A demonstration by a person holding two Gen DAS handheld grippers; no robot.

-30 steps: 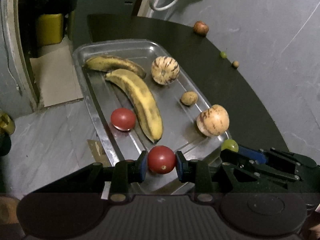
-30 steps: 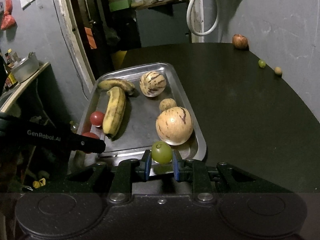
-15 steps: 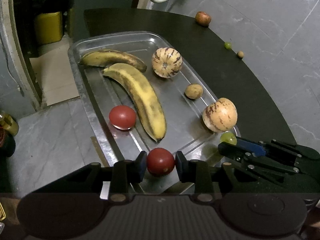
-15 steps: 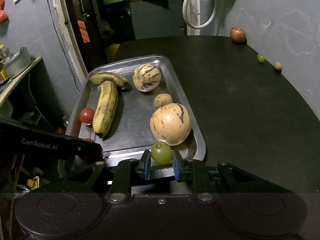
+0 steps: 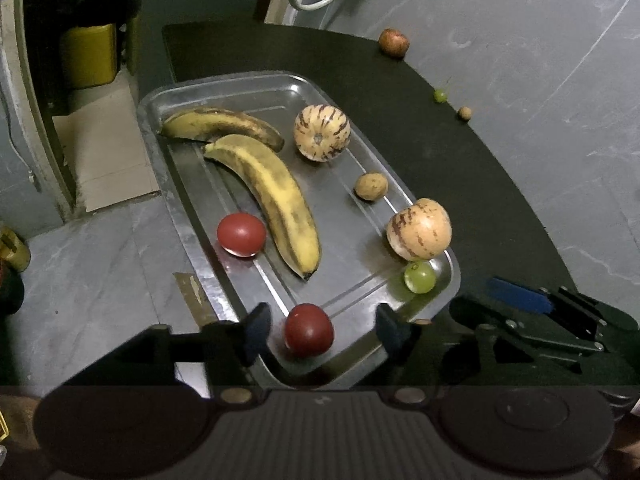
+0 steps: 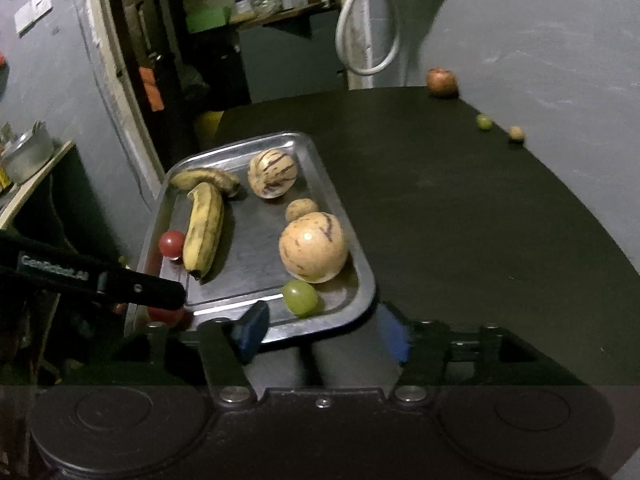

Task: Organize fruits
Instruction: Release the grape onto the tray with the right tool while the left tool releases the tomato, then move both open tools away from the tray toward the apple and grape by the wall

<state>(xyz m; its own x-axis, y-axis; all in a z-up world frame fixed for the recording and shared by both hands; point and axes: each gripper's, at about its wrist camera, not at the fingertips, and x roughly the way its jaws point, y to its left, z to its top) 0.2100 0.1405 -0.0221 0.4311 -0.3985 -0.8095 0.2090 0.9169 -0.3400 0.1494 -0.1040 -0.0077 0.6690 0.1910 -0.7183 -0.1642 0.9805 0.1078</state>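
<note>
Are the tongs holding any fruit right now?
No. Both tongs are opening: the tomato and the grape lie loose in the tray.

tray (image 5: 188, 208): shiny silver metal
near tomato (image 5: 309, 330): deep red
far tomato (image 5: 241, 235): red, glossy
long banana (image 5: 276, 196): yellow, flecked and smudged brown-black
back banana (image 5: 220, 126): yellow, mostly darkened brown
far melon (image 5: 321, 131): cream, dark purple stripes
near melon (image 5: 419, 229): pale orange-cream, few brown streaks
grape (image 5: 419, 277): translucent light green
small round fruit (image 5: 371, 186): tan-brown
table (image 6: 460, 216): black
gripper pads (image 6: 252, 330): blue
wall (image 5: 560, 60): grey
</note>
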